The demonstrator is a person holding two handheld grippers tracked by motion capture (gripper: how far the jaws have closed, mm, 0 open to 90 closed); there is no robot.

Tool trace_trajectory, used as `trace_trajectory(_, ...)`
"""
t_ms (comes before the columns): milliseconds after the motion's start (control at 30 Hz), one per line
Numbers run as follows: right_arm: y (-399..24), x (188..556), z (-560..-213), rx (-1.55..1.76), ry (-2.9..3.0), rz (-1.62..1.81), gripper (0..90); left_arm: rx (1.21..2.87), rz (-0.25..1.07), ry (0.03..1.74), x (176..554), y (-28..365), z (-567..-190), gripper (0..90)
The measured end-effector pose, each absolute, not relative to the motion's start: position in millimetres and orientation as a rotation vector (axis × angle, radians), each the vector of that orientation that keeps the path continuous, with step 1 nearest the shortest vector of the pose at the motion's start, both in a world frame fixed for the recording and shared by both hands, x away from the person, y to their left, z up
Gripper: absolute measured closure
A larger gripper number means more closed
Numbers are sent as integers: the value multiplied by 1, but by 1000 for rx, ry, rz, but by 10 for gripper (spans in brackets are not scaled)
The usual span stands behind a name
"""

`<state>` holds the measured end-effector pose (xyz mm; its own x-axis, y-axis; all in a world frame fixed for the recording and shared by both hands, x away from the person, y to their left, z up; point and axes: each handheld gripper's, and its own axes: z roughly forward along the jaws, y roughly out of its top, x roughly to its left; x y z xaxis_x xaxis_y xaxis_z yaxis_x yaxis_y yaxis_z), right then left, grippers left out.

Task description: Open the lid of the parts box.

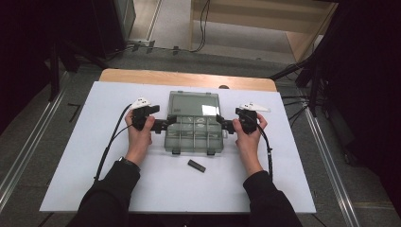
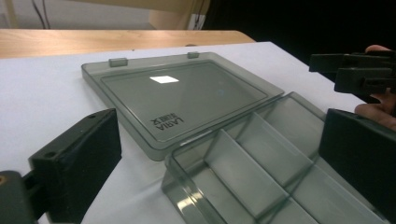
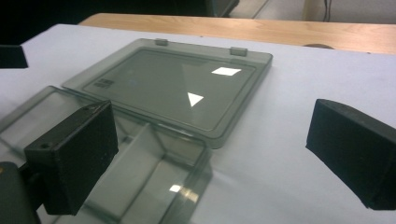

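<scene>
Scene: a person at a white-topped bench point(image 1: 94, 179), forearms in from the near edge, a set of tongs in each hand.
Box: a smoky clear organiser box point(image 1: 194, 135) lies mid-bench, between the two hands.
Lid: the lid point(image 1: 194, 103) is swung fully back and rests flat on the bench behind the tray, joined to it along the hinge edge.
Tray: the divided compartments point(image 2: 261, 158) look empty in both gripper views.
Left tongs: the left tongs point(image 1: 168, 122) stand wide at the tray's left end, nothing pressed between the pads.
Right tongs: the right tongs point(image 1: 223, 124) stand wide at the tray's right end, likewise gripping nothing.
Loose item: a small dark oblong piece point(image 1: 196, 165) lies on the bench just in front of the box, apart from it.
Progress: opening appears complete, with the lid down and both tongs free.
Left to do: judged from the empty tray, any filling is not begun; the dark piece is untouched.
</scene>
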<state>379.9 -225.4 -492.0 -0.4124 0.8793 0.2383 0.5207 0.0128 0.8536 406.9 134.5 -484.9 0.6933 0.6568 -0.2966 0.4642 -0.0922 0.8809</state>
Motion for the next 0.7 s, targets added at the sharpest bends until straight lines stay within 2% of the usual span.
trace_trajectory(700, -221, 330, -479, 1281, 1968, 1399, 0, 1737, 254, 826, 356, 158, -479, 0)
